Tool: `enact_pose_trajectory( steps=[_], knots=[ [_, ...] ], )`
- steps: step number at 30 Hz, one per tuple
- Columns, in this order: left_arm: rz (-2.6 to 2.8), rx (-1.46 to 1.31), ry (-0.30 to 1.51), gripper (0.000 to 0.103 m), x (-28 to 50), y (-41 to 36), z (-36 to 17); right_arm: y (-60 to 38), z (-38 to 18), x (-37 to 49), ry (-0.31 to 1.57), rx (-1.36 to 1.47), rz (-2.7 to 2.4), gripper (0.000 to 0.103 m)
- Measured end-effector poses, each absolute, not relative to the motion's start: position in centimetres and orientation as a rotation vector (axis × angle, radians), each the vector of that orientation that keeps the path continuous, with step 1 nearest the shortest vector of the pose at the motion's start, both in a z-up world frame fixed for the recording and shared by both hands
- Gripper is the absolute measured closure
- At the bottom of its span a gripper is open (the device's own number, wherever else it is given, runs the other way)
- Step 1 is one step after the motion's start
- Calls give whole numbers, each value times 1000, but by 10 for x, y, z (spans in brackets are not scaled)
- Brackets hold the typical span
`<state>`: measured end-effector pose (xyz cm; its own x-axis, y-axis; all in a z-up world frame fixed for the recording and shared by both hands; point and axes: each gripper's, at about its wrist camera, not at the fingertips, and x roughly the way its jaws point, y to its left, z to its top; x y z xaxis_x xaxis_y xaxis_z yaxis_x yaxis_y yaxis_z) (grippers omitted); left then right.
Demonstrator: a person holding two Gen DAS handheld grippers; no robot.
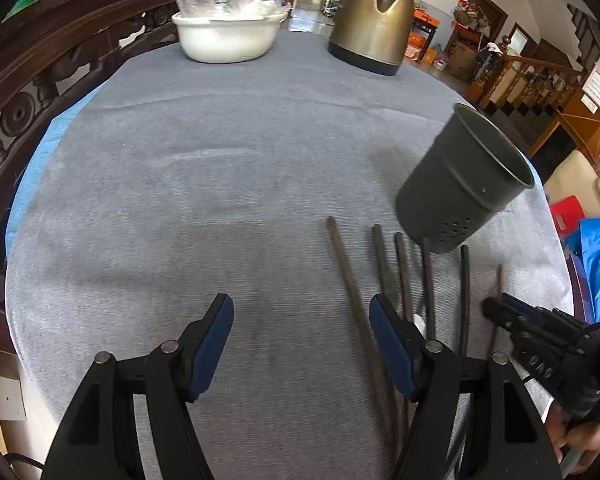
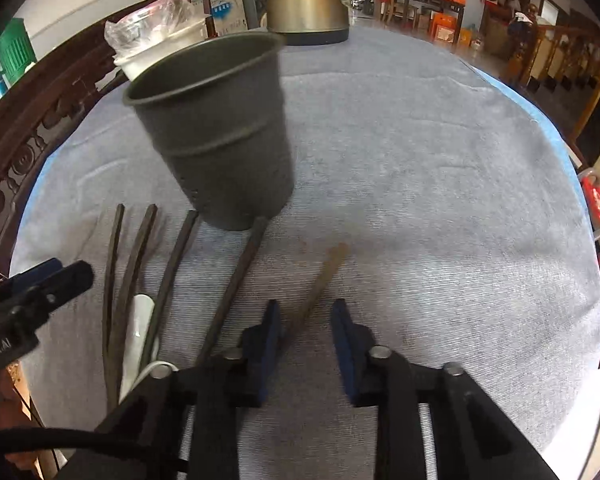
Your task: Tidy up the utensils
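A dark grey metal utensil holder (image 1: 464, 180) with drain holes stands upright on the grey tablecloth; it also shows in the right wrist view (image 2: 220, 136). Several dark chopsticks (image 1: 402, 268) lie side by side in front of it, with a white spoon (image 2: 138, 332) among them. A lighter brown chopstick (image 2: 320, 280) lies between my right gripper's open fingers. My left gripper (image 1: 302, 344) is open and empty, left of the chopsticks. My right gripper (image 2: 306, 344) is open, low over the brown chopstick; it shows in the left wrist view (image 1: 512, 316).
A white bowl (image 1: 228, 36) covered with plastic and a bronze kettle (image 1: 374, 16) stand at the table's far end. A carved wooden chair back (image 1: 40, 92) runs along the left edge. The tablecloth (image 1: 180, 200) spreads left of the chopsticks.
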<state>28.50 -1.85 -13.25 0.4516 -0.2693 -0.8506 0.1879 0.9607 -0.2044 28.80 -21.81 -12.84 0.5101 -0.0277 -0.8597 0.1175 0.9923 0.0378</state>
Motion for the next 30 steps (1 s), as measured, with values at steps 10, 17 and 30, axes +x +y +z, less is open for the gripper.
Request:
enact_pose_trajectory(
  steps=[10, 17, 30],
  knots=[
    [-340, -210, 1159, 32, 308, -11, -125, -245, -131, 282, 1054, 140, -62, 82],
    [-308, -279, 1281, 42, 333, -29, -126, -256, -132, 278, 1055, 183, -32, 82],
    [-255, -256, 1353, 58, 355, -52, -140, -270, -131, 291, 1082, 241, -6, 82]
  ],
)
